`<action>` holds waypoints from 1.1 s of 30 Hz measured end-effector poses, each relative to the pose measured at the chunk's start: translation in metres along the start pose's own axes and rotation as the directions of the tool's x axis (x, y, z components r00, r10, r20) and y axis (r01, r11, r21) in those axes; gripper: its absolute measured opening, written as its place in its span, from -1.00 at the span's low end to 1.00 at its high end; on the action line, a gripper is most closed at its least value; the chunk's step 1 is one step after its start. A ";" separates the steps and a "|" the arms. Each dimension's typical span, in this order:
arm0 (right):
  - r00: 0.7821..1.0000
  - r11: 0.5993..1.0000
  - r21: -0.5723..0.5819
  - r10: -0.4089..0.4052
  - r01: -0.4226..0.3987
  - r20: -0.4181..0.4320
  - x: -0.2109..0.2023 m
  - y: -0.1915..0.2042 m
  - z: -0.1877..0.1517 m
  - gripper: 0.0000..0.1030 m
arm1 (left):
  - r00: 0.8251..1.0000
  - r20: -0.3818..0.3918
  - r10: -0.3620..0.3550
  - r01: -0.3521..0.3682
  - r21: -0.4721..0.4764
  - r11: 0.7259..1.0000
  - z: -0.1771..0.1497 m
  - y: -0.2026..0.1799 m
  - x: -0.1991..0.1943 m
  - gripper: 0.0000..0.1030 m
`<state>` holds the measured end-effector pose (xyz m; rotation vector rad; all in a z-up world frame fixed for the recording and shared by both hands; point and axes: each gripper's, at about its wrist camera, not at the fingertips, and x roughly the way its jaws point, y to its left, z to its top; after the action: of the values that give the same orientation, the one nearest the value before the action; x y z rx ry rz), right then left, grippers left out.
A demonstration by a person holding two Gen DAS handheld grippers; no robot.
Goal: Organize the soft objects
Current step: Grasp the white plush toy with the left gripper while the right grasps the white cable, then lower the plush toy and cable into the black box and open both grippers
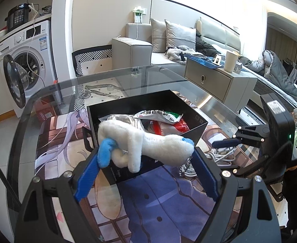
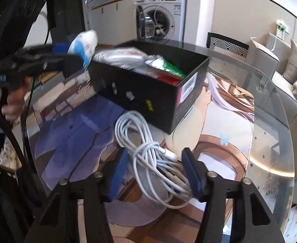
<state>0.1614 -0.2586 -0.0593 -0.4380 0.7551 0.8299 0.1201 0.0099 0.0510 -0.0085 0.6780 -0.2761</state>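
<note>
A white plush toy with blue ends (image 1: 144,147) lies across my left gripper (image 1: 146,158), held between its blue fingers at the near rim of a black box (image 1: 197,125). The box holds snack bags (image 1: 160,117) and pale soft items. In the right wrist view the toy (image 2: 83,40) shows at the box's (image 2: 148,93) left end, in the left gripper (image 2: 47,60). My right gripper (image 2: 154,156) is open, its fingers on either side of a coiled white cable (image 2: 148,149) on the mat. The right gripper also shows in the left wrist view (image 1: 227,141).
The box and cable rest on a printed mat (image 1: 148,202) on a round glass table (image 1: 47,93). A washing machine (image 1: 25,60) stands at the left. A grey sofa (image 1: 148,44) and a side cabinet (image 1: 215,81) lie beyond the table.
</note>
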 end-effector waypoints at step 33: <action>0.980 0.981 0.178 -0.101 0.071 0.169 -0.047 -0.009 0.075 -0.48 | 0.998 0.040 0.048 -0.046 -0.041 0.998 0.014 0.009 0.013 0.69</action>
<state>0.1798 -0.2412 0.0259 -0.2374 0.6316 0.7057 0.1406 0.0140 0.0533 -0.0368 0.6422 -0.2165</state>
